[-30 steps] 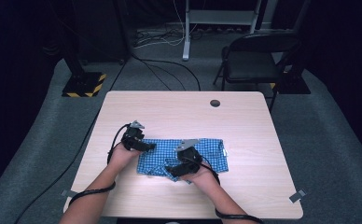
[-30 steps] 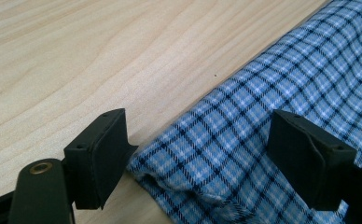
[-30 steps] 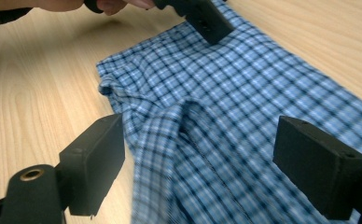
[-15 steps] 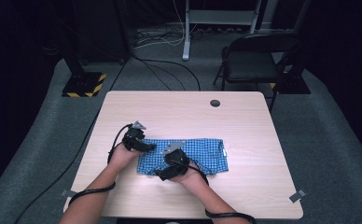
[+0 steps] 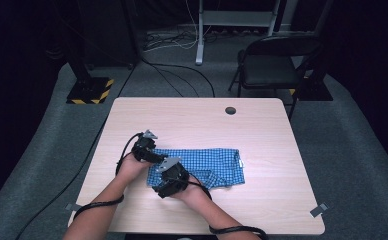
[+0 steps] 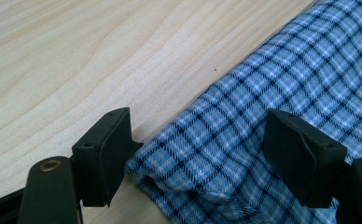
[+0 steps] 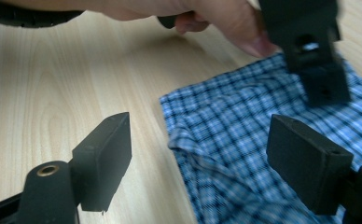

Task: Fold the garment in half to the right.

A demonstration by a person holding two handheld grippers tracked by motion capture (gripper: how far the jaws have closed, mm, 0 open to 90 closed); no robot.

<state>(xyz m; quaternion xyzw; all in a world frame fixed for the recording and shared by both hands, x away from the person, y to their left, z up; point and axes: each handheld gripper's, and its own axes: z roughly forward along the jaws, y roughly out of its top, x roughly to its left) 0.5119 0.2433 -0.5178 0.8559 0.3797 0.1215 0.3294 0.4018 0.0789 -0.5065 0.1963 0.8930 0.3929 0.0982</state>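
that blue checked cloth (image 5: 202, 166) lying folded near the table's (image 5: 262, 130) front-left edge looks light and floppy, so i'd pinch its left-end corners, where the left gripper (image 6: 202, 154) and right gripper (image 7: 198, 158) have been narrowing their spread, empty jaws.

Cloth (image 5: 202, 165) left end is covered by both grippers in the high view; its corner there can't be made out. Cloth (image 6: 281, 121) is cut off at the right and bottom edges of the left gripper view, one fold tucked under itself. Right gripper view is motion-blurred: the hand (image 7: 207, 16) is cropped at the top edge, the check pattern is smeared toward the bottom edge.
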